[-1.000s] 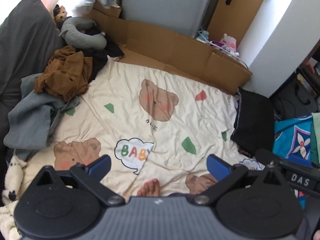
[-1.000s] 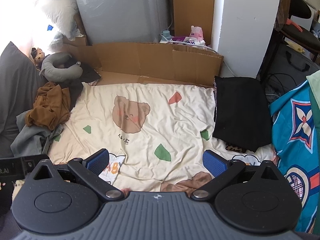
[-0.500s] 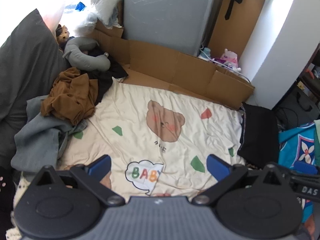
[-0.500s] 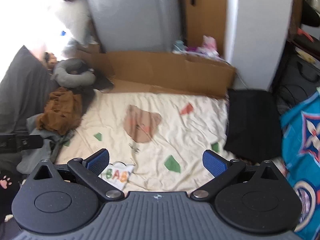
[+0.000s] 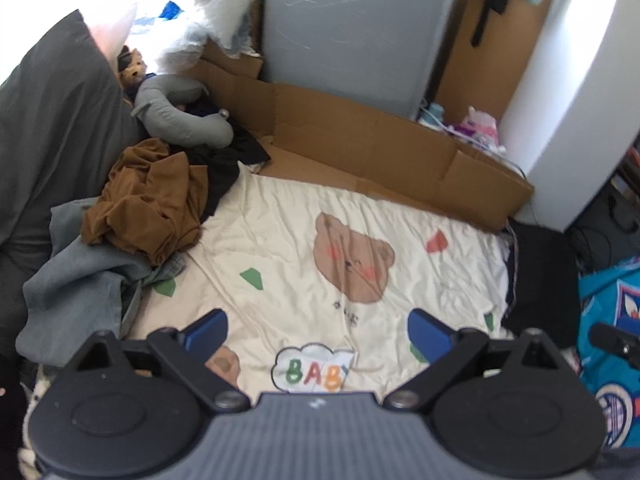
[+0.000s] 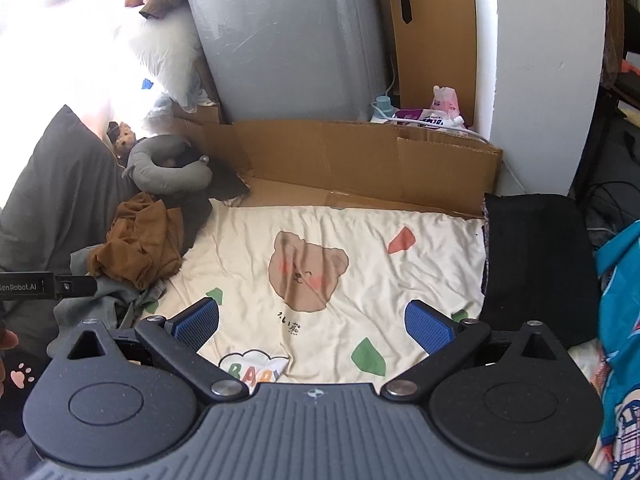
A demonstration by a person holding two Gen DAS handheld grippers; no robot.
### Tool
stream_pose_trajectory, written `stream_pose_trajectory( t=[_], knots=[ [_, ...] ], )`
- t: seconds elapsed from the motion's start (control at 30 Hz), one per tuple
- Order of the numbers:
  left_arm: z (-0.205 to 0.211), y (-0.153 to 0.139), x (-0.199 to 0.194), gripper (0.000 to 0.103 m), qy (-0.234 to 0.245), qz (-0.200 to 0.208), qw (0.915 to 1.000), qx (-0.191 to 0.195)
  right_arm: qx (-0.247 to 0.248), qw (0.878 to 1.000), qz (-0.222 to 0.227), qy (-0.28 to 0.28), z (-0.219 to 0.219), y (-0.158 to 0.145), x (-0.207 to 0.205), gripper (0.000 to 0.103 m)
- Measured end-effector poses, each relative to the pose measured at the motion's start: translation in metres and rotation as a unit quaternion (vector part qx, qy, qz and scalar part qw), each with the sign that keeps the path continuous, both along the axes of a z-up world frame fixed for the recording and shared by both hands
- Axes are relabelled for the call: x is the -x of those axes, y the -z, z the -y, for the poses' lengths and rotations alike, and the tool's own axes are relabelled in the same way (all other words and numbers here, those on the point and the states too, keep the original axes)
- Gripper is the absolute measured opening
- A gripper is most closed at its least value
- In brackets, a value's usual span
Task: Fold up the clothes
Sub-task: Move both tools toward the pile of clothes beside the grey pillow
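Left wrist view shows the left gripper [image 5: 318, 326] held above a cream bear-print sheet [image 5: 304, 248], its blue fingers [image 5: 206, 330] spread wide with nothing between them; in the right wrist view the right gripper [image 6: 312, 322] is likewise wide apart and empty. By the look of things the folding is only partly done: a black garment [image 6: 534, 256] lies flat and squared-off at the right edge of the sheet in the right of the frame, seemingly already folded, while a heap at the left of the frame waits untouched. That heap holds a crumpled brown garment [image 5: 148, 196], bunched in soft rumpled folds, resting on a grey-blue garment [image 5: 76, 276] that spills toward the lower left, with some dark cloth [image 5: 224, 164] behind it. The middle of the sheet is bare, so neither gripper has a piece laid out yet.
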State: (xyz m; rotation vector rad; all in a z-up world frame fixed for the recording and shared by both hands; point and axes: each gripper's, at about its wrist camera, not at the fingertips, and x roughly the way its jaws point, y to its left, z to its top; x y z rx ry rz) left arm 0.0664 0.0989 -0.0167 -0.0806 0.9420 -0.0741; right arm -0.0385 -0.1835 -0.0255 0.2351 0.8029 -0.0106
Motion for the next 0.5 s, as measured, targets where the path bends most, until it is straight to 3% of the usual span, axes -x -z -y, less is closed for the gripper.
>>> stream_pose_trajectory(
  t=[0.13, 0.27, 0.33, 0.37, 0.5],
  knots=[
    [-0.016, 0.008, -0.014, 0.096, -0.018, 0.009, 0.9998, -0.003, 0.017, 1.000, -0.006, -0.017, -0.001, 0.011, -0.010, 0.098],
    [-0.029, 0.020, -0.029, 0.095, -0.027, 0.016, 0.9995, -0.010, 0.002, 1.000, -0.004, -0.025, -0.002, 0.024, -0.019, 0.097],
    [-0.035, 0.026, -0.036, 0.094, -0.032, 0.018, 0.9993, -0.011, 0.007, 1.000, -0.003, -0.028, -0.005, 0.033, -0.025, 0.085],
    [-0.039, 0.030, -0.040, 0.094, -0.037, 0.019, 0.9991, -0.012, 0.007, 1.000, -0.005, -0.027, -0.008, 0.039, -0.029, 0.085],
    [-0.059, 0.049, -0.056, 0.093, -0.053, 0.020, 0.9982, -0.017, -0.023, 1.000, -0.006, -0.015, -0.009, 0.064, -0.045, 0.085]
  ],
)
